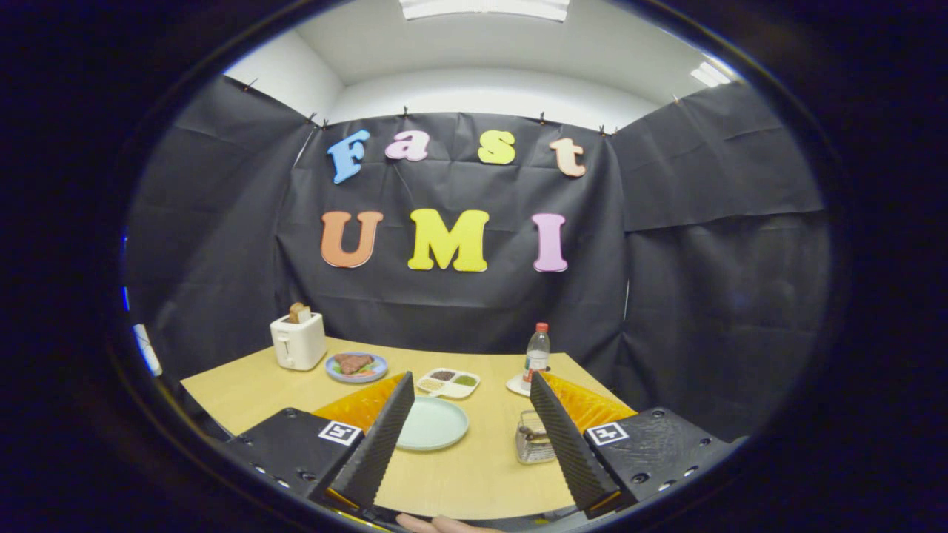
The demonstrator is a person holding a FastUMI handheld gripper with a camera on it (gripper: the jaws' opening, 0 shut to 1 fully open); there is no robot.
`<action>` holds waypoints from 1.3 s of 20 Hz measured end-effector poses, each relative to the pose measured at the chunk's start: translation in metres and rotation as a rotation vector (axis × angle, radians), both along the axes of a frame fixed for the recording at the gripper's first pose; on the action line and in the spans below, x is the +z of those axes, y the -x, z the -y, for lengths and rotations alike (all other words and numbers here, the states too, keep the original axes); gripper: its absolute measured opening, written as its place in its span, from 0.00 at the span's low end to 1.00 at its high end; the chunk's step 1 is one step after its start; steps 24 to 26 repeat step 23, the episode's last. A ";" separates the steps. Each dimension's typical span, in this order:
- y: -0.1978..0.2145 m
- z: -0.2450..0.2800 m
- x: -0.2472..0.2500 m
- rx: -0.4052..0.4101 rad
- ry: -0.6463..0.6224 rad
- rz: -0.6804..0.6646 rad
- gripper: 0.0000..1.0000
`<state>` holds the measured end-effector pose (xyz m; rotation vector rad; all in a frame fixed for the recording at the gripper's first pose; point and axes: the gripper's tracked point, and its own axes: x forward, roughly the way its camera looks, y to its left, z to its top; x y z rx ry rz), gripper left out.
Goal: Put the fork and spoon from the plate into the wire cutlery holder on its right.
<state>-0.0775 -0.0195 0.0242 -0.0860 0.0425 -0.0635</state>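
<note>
Spanning the booth floor: worktop (474, 474), pale wood, carries everything below.
jaws: the gripper (470, 396) hangs above the near edge of the worktop, fingers wide apart, nothing between them but air; a fingertip of the person's hand (433, 524) shows beneath.
plate: pale green plate (433, 423), near the middle of the worktop toward the near edge, partly behind the left finger; visible part is bare.
toaster: white toaster (298, 340) at the far left corner, slice of bread (298, 312) sticking out of the top.
blue plate: small blue plate (357, 368) just right of the toaster, brown food with some green on it.
tray: white divided tray (448, 383) at the far edge, centre, dark and green fillings in its compartments.
wire cutlery holder: wire cutlery holder (532, 438) right of the pale green plate, partly hidden by the right finger; dark handles inside, cannot tell fork from spoon.
bottle: clear bottle (537, 349), red cap, upright on a small white coaster (516, 385) near the far right corner.
</note>
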 end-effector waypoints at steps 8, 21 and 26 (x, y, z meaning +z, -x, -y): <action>0.031 -0.030 -0.006 0.041 -0.034 -0.002 0.94; 0.061 -0.048 -0.022 0.064 -0.042 0.005 0.95; 0.061 -0.046 -0.025 0.056 -0.068 -0.001 0.95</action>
